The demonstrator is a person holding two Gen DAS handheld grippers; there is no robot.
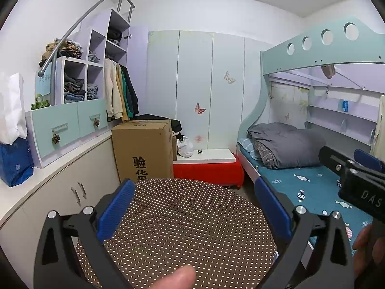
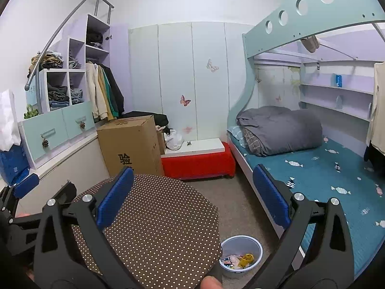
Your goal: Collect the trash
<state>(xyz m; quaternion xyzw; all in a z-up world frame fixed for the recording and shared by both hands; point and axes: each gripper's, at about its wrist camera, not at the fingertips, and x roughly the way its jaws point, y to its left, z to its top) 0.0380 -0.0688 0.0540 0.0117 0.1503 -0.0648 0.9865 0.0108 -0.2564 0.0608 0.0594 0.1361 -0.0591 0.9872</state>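
Note:
A small white trash bin point(image 2: 241, 246) stands on the floor between the round table and the bed, with several coloured wrappers point(image 2: 240, 259) lying in its bottom. My right gripper point(image 2: 192, 170) is open above the table's right side, well above and behind the bin, and holds nothing. My left gripper point(image 1: 193, 182) is open too, empty, hovering over the brown polka-dot tabletop point(image 1: 187, 228). No loose trash shows on the table. Each gripper appears at the edge of the other's view: the right gripper point(image 1: 361, 178) and the left gripper point(image 2: 24, 189).
A cardboard box point(image 1: 143, 147) and a red bench point(image 2: 197, 162) stand behind the table. The bunk bed point(image 2: 312, 168) with a grey duvet fills the right side. A counter with drawers point(image 1: 65, 125) and bags runs along the left. Bare floor point(image 2: 235, 204) lies beside the bin.

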